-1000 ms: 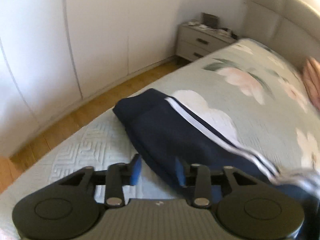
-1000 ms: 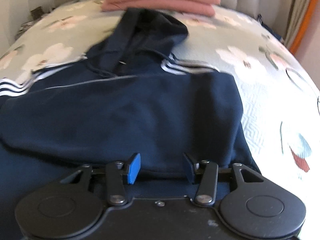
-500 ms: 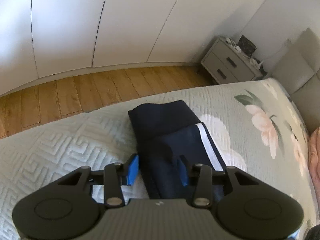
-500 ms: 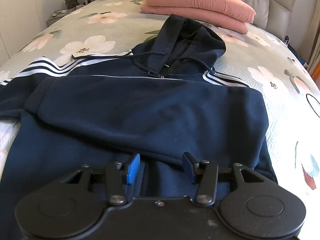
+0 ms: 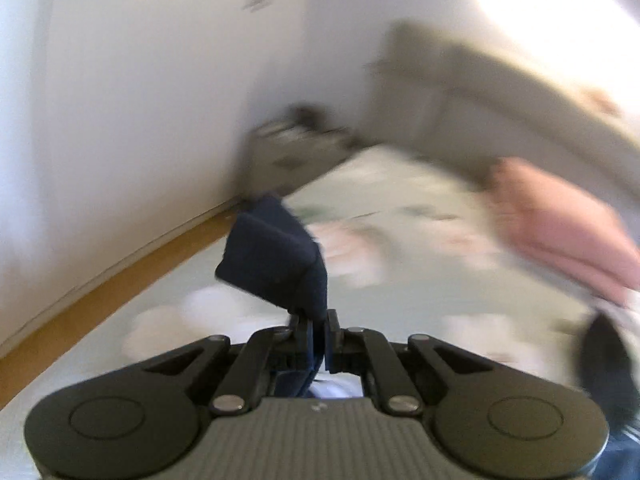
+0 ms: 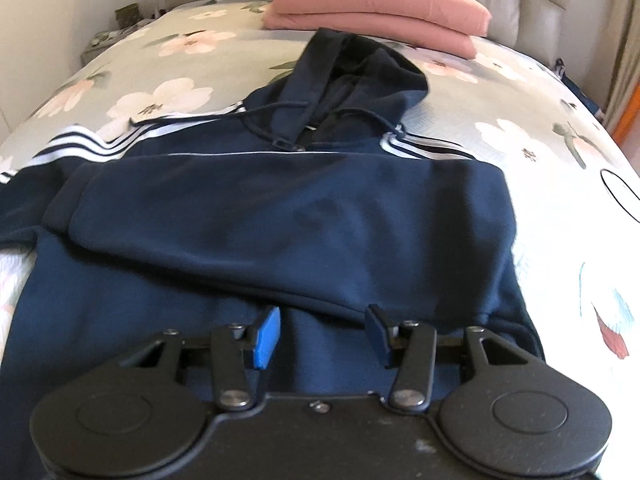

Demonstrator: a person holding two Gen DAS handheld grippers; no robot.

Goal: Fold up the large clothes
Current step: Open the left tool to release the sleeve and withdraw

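Note:
A navy hoodie (image 6: pixel 280 216) with white stripes lies spread on the floral bed, hood toward the headboard, one sleeve folded across its chest. My right gripper (image 6: pixel 322 330) hovers open just above the lower body of the hoodie, with nothing between its fingers. In the blurred left wrist view, my left gripper (image 5: pixel 318 330) is shut on the hoodie's other sleeve cuff (image 5: pixel 276 260), which stands lifted above the bed. Dark hoodie fabric (image 5: pixel 608 372) shows at the right edge.
Folded pink bedding (image 6: pixel 376 4) rests by the padded headboard (image 6: pixel 552 0). A nightstand (image 5: pixel 292 148) stands beside the bed near the white wall. A strip of wooden floor (image 5: pixel 104 292) runs along the left side of the bed (image 6: pixel 552 168).
My left gripper has shut on the sleeve cuff and swung up and toward the headboard, lifting it off the bed. The right gripper has barely shifted and stays open.

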